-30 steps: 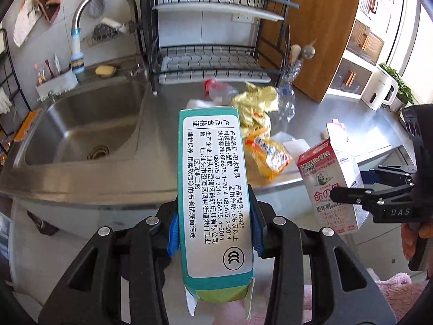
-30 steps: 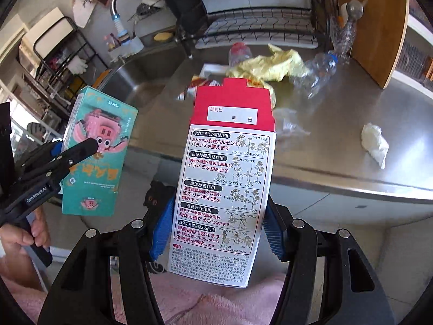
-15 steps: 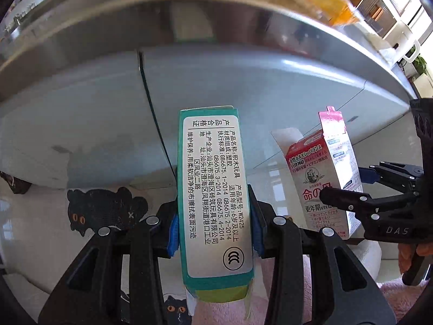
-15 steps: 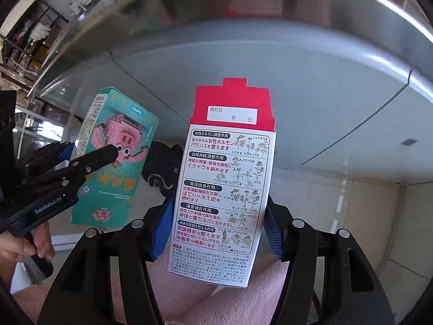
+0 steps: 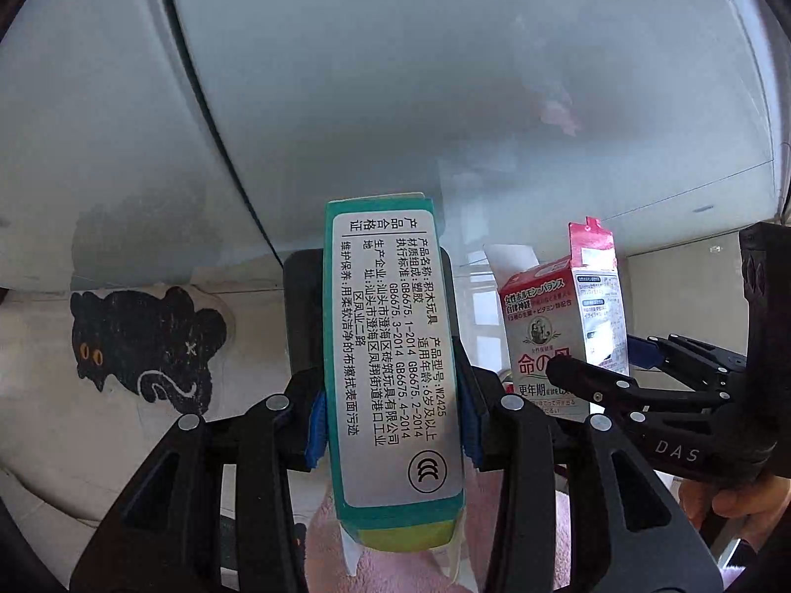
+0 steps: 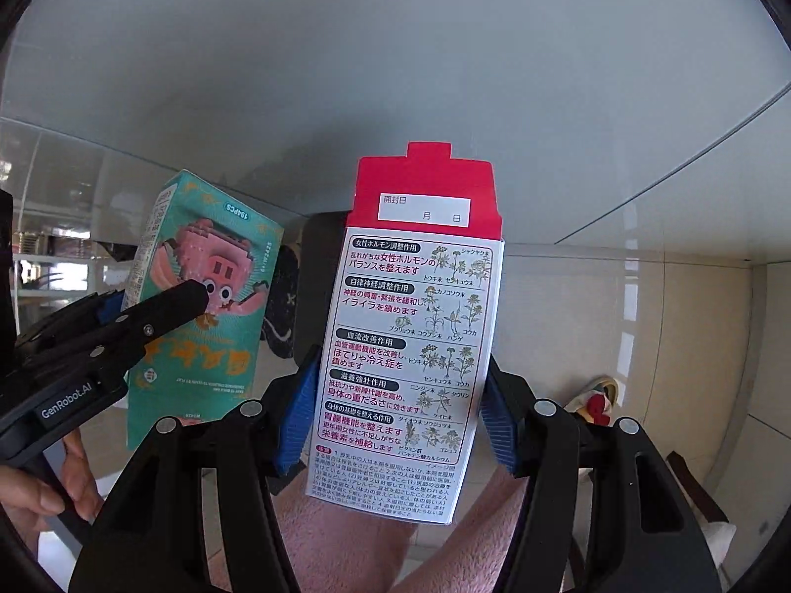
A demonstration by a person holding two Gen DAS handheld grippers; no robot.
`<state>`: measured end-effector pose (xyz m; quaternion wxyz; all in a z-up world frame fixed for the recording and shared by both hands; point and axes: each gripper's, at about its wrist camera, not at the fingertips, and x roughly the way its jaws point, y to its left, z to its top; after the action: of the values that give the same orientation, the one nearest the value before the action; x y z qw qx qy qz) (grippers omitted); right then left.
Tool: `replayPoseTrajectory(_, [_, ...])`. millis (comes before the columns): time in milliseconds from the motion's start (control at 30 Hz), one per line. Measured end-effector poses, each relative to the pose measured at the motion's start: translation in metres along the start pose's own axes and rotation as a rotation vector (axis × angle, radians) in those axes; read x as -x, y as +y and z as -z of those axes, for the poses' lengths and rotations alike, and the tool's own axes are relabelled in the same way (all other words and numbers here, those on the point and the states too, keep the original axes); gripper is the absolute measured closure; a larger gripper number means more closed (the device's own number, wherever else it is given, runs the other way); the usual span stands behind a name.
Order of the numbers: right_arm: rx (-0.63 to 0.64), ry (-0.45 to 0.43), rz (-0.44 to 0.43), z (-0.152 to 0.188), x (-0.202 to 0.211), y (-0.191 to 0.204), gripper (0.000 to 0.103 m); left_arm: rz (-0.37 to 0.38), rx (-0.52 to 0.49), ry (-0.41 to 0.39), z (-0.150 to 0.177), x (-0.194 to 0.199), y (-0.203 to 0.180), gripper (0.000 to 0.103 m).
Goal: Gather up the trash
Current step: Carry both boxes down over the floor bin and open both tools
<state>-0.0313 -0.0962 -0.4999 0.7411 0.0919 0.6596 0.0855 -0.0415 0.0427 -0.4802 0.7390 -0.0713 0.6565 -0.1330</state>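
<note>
My left gripper [image 5: 390,425] is shut on a teal toy box [image 5: 390,356] with a silver label, held upright. In the right wrist view the same teal box [image 6: 197,306] shows at the left with the left gripper [image 6: 193,296] clamped on it. My right gripper [image 6: 395,420] is shut on a red and white medicine box [image 6: 410,346], held upright. The left wrist view shows that box [image 5: 558,331] at the right, with the right gripper [image 5: 593,370] around it. Both boxes hang low in front of the grey cabinet front [image 5: 445,74].
A black bin [image 5: 301,306] stands just behind the teal box; it also shows between the two boxes in the right wrist view [image 6: 321,286]. A black cat mat [image 5: 143,341] lies on the floor at the left. A pink fluffy rug [image 6: 346,533] lies below. Slippers [image 6: 598,395] sit at the right.
Both grippers have come down from counter height with their boxes. The sink and counter top have left the view; the cabinet front, floor and black bin now show.
</note>
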Motion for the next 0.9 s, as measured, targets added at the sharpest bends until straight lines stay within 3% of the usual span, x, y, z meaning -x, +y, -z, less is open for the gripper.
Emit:
replayPoseTrajectory(133, [-0.012, 0.014, -0.001, 0.001, 0.003, 0.006, 0.043, 0.005, 0.014, 0.002, -0.007, -0.001, 0.008, 0.059])
replayPoseTrajectory(233, [-0.022, 0.029, -0.015, -0.003, 0.0, -0.003, 0.043, 0.025, 0.025, 0.004, -0.01, 0.003, 0.011, 0.047])
replayPoseTrajectory(367, [-0.022, 0.049, -0.037, -0.005, -0.009, 0.0, 0.042, -0.011, 0.043, -0.012, -0.014, 0.014, 0.018, 0.04])
replayPoseTrajectory(567, [-0.09, 0.099, -0.124, -0.017, -0.026, 0.003, 0.037, -0.045, 0.095, -0.017, -0.01, 0.031, 0.035, 0.035])
replayPoseTrajectory(667, [-0.082, 0.087, -0.125, -0.024, -0.027, 0.008, 0.025, -0.058, 0.085, -0.033, -0.008, 0.041, 0.039, 0.033])
replayPoseTrajectory(900, [-0.042, 0.05, -0.102, -0.033, -0.015, 0.014, 0.02, -0.078, 0.065, -0.052, -0.006, 0.055, 0.036, 0.028])
